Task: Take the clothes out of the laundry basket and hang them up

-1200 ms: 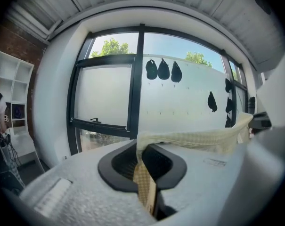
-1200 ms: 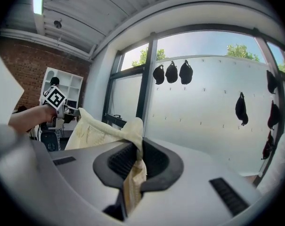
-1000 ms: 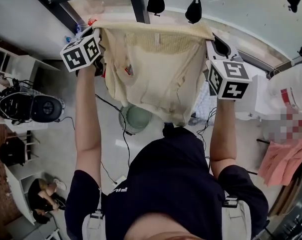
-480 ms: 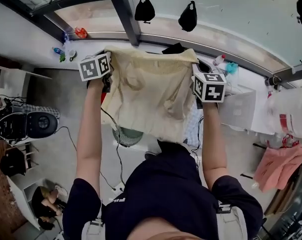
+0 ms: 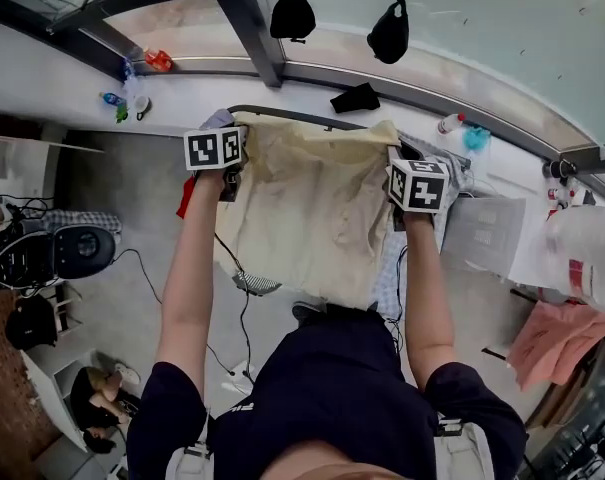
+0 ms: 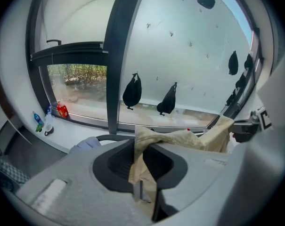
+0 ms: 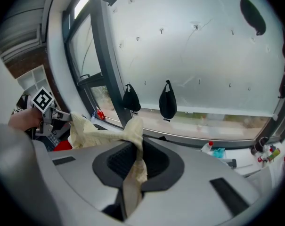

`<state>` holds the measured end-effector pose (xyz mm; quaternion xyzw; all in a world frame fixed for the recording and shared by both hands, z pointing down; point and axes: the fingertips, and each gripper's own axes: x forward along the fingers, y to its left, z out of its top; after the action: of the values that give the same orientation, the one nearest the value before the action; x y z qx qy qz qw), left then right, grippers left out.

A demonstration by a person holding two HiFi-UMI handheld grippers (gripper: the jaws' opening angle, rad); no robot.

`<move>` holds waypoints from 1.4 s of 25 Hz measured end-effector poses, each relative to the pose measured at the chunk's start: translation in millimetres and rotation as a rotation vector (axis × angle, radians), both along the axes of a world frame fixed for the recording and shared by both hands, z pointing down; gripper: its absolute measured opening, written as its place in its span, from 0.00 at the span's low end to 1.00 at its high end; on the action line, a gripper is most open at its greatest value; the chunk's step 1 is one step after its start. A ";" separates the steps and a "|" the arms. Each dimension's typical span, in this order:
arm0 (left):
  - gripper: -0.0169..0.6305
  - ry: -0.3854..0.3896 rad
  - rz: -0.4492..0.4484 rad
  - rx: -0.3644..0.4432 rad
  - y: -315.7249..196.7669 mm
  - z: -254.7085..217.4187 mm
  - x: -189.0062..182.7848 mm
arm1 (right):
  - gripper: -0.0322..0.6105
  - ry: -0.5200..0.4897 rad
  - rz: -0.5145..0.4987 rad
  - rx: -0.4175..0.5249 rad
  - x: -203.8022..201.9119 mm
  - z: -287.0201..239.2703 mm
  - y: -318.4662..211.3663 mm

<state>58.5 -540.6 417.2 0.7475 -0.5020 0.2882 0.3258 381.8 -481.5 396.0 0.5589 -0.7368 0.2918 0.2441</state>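
A cream garment (image 5: 307, 218) hangs spread out between my two grippers, its top edge pulled taut. My left gripper (image 5: 232, 136) is shut on the garment's upper left corner, and the cloth (image 6: 141, 166) runs through the closed jaws. My right gripper (image 5: 398, 148) is shut on the upper right corner, with the cloth (image 7: 133, 171) pinched the same way. The top edge lies right by a dark curved rail (image 5: 282, 116) below the window sill; whether it touches the rail I cannot tell. The garment's lower part drapes down in front of the person's dark shirt.
Two black bags (image 5: 292, 13) (image 5: 387, 30) hang from hooks on the white wall. Small bottles (image 5: 132, 98) stand on the sill at left. A fan (image 5: 252, 283) and cables lie on the floor below. A pink cloth (image 5: 557, 333) and a white bag (image 5: 582, 258) are at right.
Both grippers have come down together with the cream garment still stretched between them. Its top edge now sits by the dark rail instead of up near the wall hooks.
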 end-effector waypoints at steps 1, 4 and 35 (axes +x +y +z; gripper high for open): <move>0.11 -0.003 0.009 -0.013 1.2 6.8 1.6 | 0.12 -0.007 0.015 -0.014 2.3 6.3 -0.6; 0.27 -0.014 0.032 -0.066 11.3 28.4 5.2 | 0.46 -0.041 0.003 -0.078 2.9 24.1 3.3; 0.41 0.110 0.039 0.049 186.4 -20.5 -0.1 | 0.58 -0.066 -0.103 -0.011 -26.6 -34.6 158.0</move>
<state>58.4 -354.2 396.6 0.7796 -0.4755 0.2406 0.3291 355.2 -323.5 361.4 0.5090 -0.7707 0.3012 0.2372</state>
